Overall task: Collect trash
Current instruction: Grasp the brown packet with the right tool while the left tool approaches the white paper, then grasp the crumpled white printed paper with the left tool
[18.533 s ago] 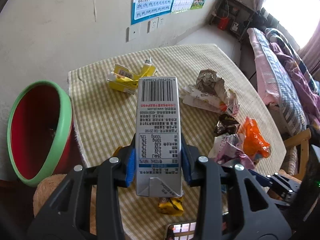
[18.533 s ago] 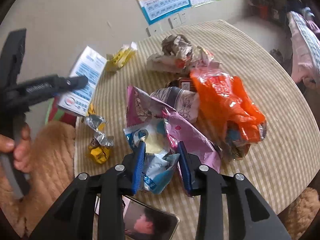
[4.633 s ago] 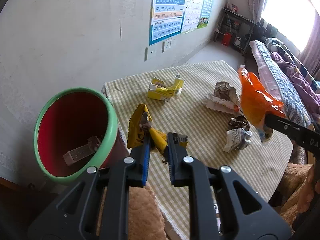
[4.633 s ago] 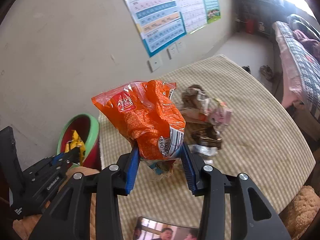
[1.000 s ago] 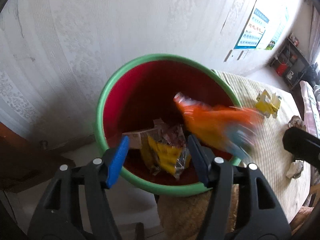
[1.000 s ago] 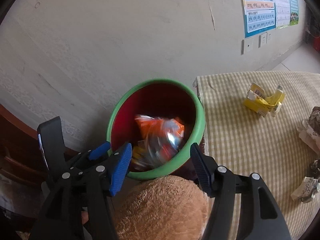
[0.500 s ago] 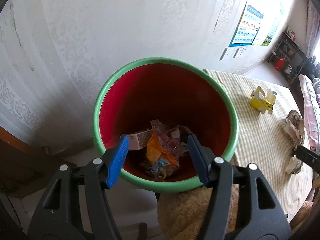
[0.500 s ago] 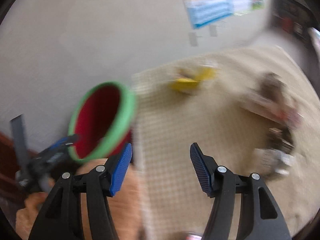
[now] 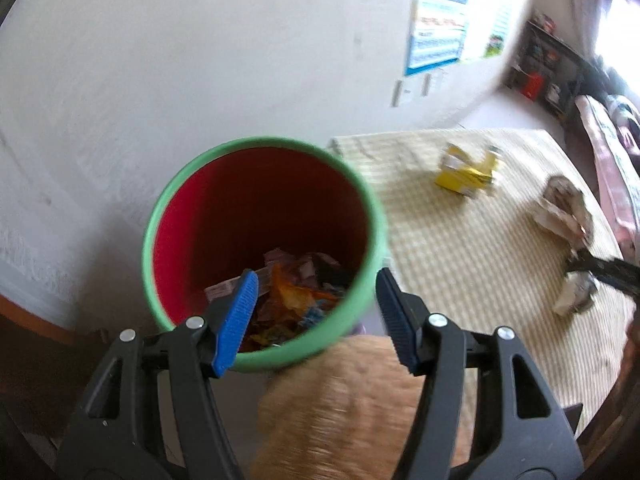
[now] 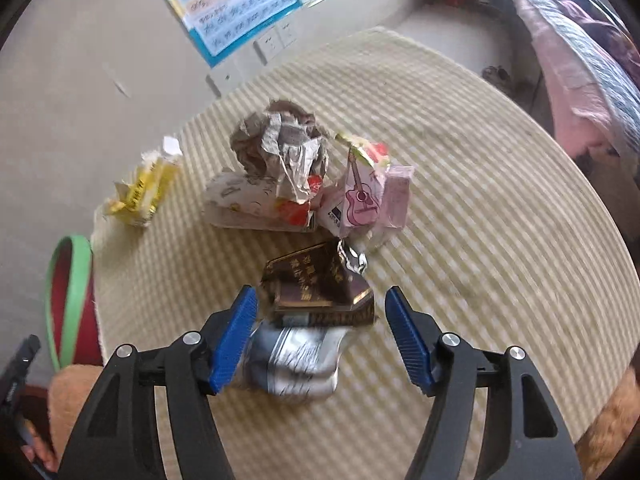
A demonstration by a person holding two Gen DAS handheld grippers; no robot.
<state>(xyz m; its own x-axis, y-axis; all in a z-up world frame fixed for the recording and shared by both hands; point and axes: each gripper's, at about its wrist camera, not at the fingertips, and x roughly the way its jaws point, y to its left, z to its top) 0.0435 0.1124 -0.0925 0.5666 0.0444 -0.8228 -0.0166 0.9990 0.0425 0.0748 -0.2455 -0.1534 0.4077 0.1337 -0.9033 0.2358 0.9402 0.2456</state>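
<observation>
Gaping right claw point(image 10: 320, 312) over brown wrapper point(image 10: 320, 284)

My black left gripper with blue pads point(image 9: 314, 318) and matching right gripper point(image 10: 320, 334) both pointed steeply downward, jaws apart and empty.

Left gripper point(image 9: 314, 316): jaws apart, nothing between them; below you the bin point(image 9: 362, 280) mouth is unobstructed, trash only at the bottom. Its green rim crosses at 6 o'clock, the fuzzy tan cushion point(image 9: 352, 408) just behind. Wall blocks 12 and 9; bare checked tablecloth point(image 9: 460, 248) at 3. Right gripper point(image 10: 320, 332): jaws apart, the brown wrapper point(image 10: 316, 284) and silver foil pack point(image 10: 296, 364) lie in the gap, foil near the left pad. Crumpled paper pile point(image 10: 280, 148) and pink carton point(image 10: 368, 196) crowd 12, yellow carton point(image 10: 140, 192) at 10. Cloth clear from 1 to 4.
</observation>
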